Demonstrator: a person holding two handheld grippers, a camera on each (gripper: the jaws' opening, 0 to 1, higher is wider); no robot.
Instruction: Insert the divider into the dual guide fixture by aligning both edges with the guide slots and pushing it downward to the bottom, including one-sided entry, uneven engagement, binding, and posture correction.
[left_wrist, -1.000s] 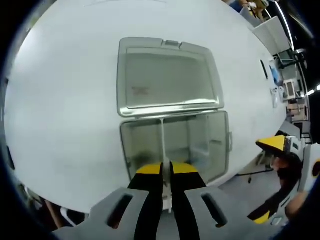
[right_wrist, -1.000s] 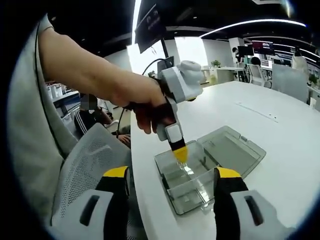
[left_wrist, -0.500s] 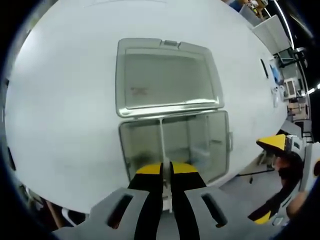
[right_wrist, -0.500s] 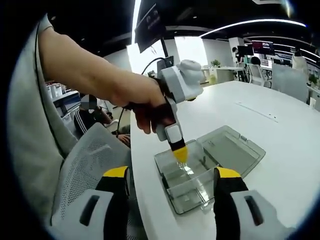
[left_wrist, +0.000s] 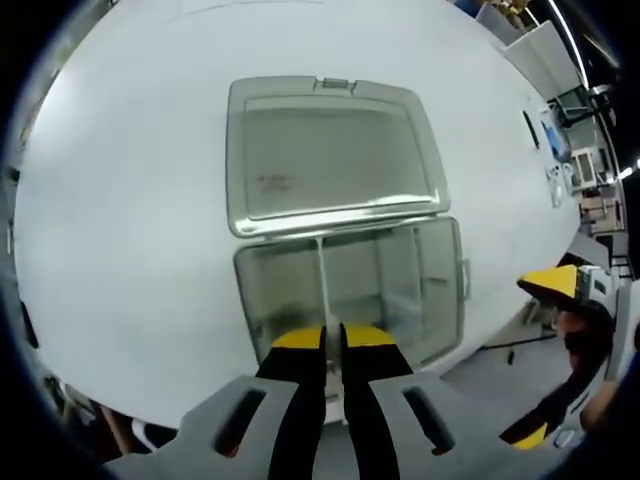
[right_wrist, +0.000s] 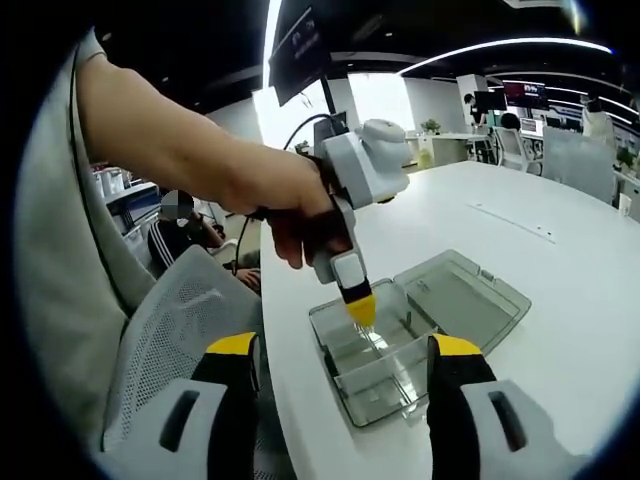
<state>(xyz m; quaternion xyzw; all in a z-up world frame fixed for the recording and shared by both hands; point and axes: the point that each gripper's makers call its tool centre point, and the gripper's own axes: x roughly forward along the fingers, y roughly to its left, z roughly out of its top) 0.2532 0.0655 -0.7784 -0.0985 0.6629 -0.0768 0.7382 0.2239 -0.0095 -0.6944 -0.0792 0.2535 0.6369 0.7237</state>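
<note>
Chair: a grey mesh chair (right_wrist: 180, 320) stands at the left, just beside the table's near edge.

Person: a hand (right_wrist: 290, 215) holds the left gripper over the box.

Left gripper: in its own view the left gripper (left_wrist: 333, 340) has its jaws pressed close together, pinching the top edge of the divider. In the right gripper view it (right_wrist: 360, 310) points down into the box.

Divider: the thin clear divider (left_wrist: 323, 290) stands upright inside the box, running from the near wall to the far wall. I cannot tell if it is all the way down.

Box: the clear box (left_wrist: 400, 285) sits on the table near its edge. In the right gripper view the box (right_wrist: 375, 375) lies between the two yellow tips.

Lid: the lid (left_wrist: 330, 150) lies open and flat on the table, joined to the far side of the box.

Table: the white table (left_wrist: 130, 200) is under the box.

Right gripper: the right gripper (right_wrist: 345, 355) has its jaws spread wide and holds nothing. It also shows at the right edge of the left gripper view (left_wrist: 560, 290).
</note>
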